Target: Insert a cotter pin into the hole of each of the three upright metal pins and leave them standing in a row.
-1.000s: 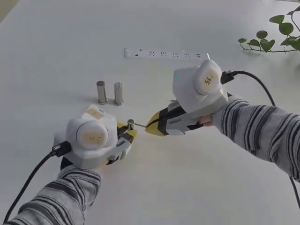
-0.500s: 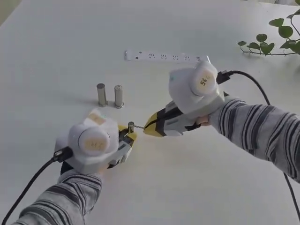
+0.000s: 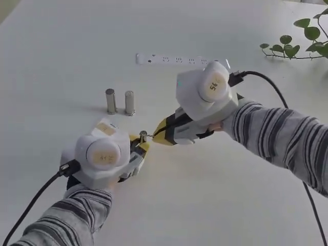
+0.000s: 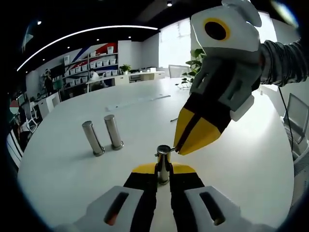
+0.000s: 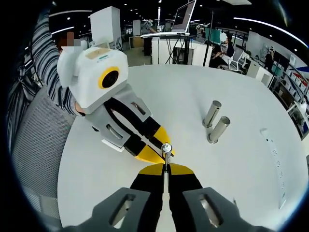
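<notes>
Two metal pins [image 3: 110, 101] [image 3: 129, 103] stand upright side by side on the white table. My left gripper [image 3: 141, 145] is shut on a third metal pin [image 4: 163, 162] and holds it upright just above the table. My right gripper [image 3: 158, 137] comes in from the right, shut on a thin cotter pin [image 4: 170, 150]. The cotter pin's tip is at the held pin's head [image 5: 166, 149]; whether it sits in the hole I cannot tell. The two standing pins [image 5: 212, 113] [image 5: 218, 129] lie beyond and to the side of both grippers.
A white power strip [image 3: 179, 59] lies at the back of the table [image 3: 205, 195]. Leaves of a plant [image 3: 300, 41] reach in at the far right. Black cables trail from both grippers, one across the table on the right [image 3: 279, 92].
My right gripper has moved left with the cotter pin, closing the gap to the held pin. The left gripper has stayed almost still.
</notes>
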The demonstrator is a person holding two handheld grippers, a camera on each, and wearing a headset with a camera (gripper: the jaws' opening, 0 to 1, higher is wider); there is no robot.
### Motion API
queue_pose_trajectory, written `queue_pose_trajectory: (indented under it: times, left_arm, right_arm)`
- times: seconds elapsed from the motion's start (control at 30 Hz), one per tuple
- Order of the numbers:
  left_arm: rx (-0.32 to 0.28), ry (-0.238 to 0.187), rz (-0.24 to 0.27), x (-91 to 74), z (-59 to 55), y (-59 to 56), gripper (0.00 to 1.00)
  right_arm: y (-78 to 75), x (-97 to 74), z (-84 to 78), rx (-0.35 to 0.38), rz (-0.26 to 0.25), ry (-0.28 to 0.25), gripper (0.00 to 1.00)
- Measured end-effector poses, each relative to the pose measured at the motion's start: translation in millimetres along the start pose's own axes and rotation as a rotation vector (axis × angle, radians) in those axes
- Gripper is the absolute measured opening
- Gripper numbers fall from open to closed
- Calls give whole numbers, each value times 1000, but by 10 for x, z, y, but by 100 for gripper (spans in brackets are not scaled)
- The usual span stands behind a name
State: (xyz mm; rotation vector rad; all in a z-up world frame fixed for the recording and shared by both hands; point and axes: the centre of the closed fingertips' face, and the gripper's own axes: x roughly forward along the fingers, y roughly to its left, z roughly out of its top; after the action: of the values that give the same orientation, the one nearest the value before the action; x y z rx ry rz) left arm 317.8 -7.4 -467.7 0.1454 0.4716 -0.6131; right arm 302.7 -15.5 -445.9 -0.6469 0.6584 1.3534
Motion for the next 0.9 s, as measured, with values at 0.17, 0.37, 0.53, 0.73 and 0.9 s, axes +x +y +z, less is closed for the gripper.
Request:
queue_pose_trajectory:
  times: [0.17, 0.37, 0.53, 0.73, 0.9]
  left_arm:
    - [-6, -3, 5, 2, -3, 6, 5]
    - [-13, -10, 8, 2, -3, 13, 5]
    - [-14, -9, 11, 6, -4, 10, 5]
    - [-16, -9, 14, 4, -7, 11, 5]
    - [-18, -9, 13, 4, -6, 9, 5]
  right_arm:
    - [3, 19, 19, -23, 1, 9, 0]
    - [-14, 54, 18, -73, -16, 26, 0]
    - [-27, 31, 33, -84, -34, 14, 2]
    - [1, -56, 31, -61, -45, 9, 6]
    - [25, -80, -5, -64, -45, 29, 4]
